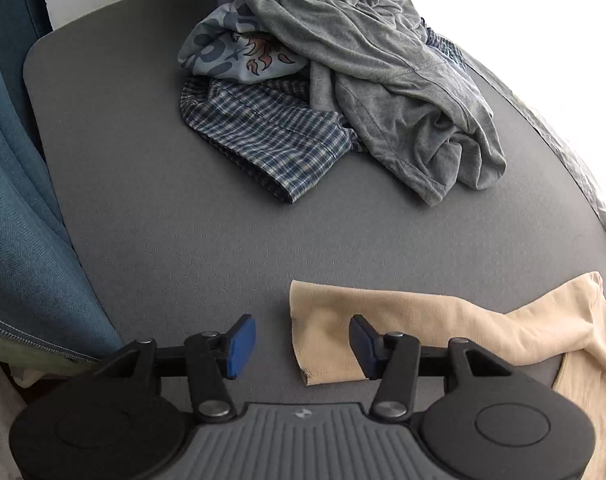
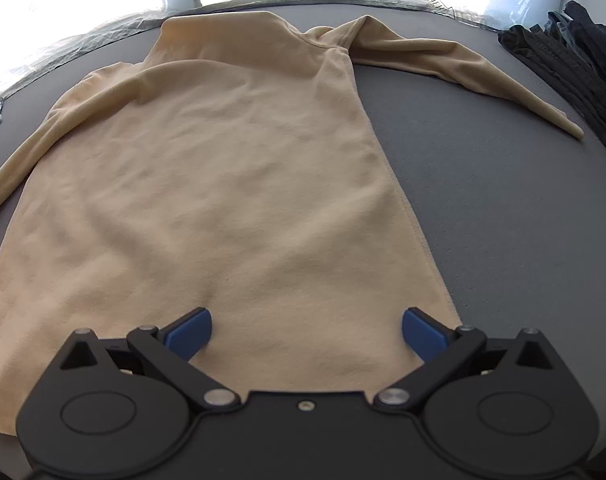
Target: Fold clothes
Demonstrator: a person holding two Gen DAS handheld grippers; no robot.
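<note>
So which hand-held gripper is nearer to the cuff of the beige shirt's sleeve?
Left. The left hand-held gripper is open with the sleeve cuff right between its fingers. The right hand-held gripper is open over the beige shirt near its hem.

A tan, long-sleeved knit top (image 2: 223,184) lies spread flat on the grey felt-like table surface (image 2: 503,208), its hem nearest the right wrist camera, its collar at the far edge, and one sleeve (image 2: 463,68) stretched out to the right. Its other sleeve (image 1: 383,320) runs across the surface in the left wrist view, cuff end flat. Farther back sits an unfolded heap: a crumpled grey jersey garment (image 1: 383,60) draped over a blue-and-white plaid shirt (image 1: 271,136) and a pale blue printed cloth (image 1: 231,48).
</note>
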